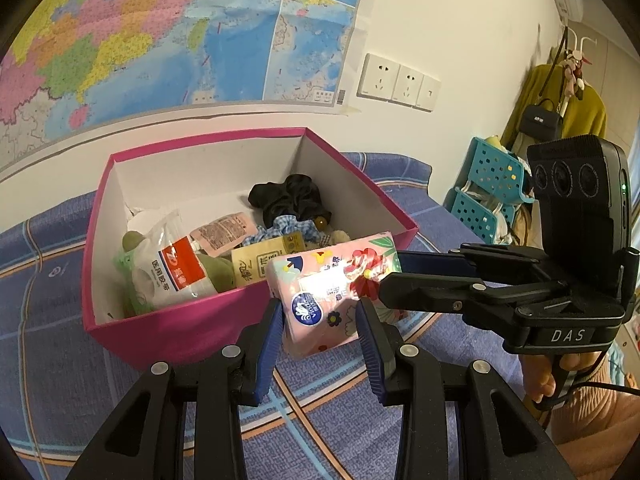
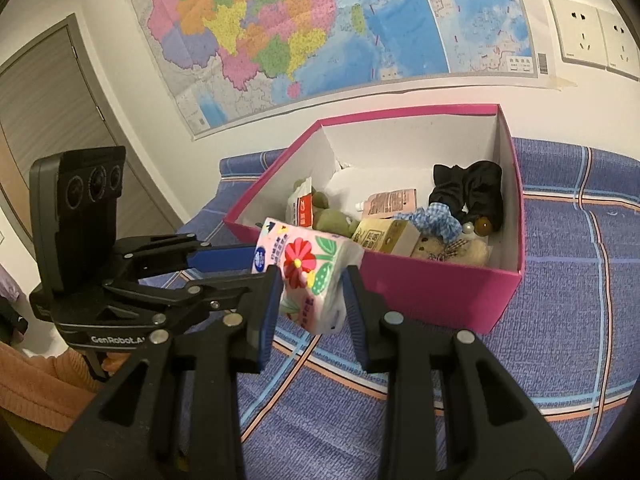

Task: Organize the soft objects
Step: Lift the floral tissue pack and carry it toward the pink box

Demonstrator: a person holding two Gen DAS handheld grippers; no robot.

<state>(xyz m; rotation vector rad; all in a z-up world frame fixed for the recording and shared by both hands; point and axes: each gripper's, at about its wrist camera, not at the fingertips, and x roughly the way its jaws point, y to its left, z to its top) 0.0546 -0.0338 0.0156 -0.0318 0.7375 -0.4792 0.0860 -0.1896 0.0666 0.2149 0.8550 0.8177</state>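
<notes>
A pink floral tissue pack (image 1: 320, 300) (image 2: 308, 276) hangs just above the bed, at the near wall of the pink box (image 1: 180, 316) (image 2: 424, 292). My left gripper (image 1: 320, 320) (image 2: 256, 268) is shut on one end of it. My right gripper (image 1: 390, 276) (image 2: 312, 300) is shut on the other end. Inside the box lie a black scrunchie (image 1: 292, 196) (image 2: 468, 192), a blue gingham scrunchie (image 1: 288, 228) (image 2: 436, 220), a yellow tissue pack (image 1: 260, 258) (image 2: 384, 236), a pink pouch (image 1: 224, 232) (image 2: 392, 202), a red-labelled plastic bag (image 1: 176, 268) and a green plush toy (image 2: 332, 220).
The box stands on a blue plaid bedcover (image 1: 328, 400) (image 2: 560, 280) against a wall with a map (image 1: 160, 40) and sockets (image 1: 396, 84). Teal baskets (image 1: 492, 184) stand beyond the bed's right side. A door (image 2: 52, 120) is at the left. An orange sleeve (image 2: 36, 384) shows behind the left gripper.
</notes>
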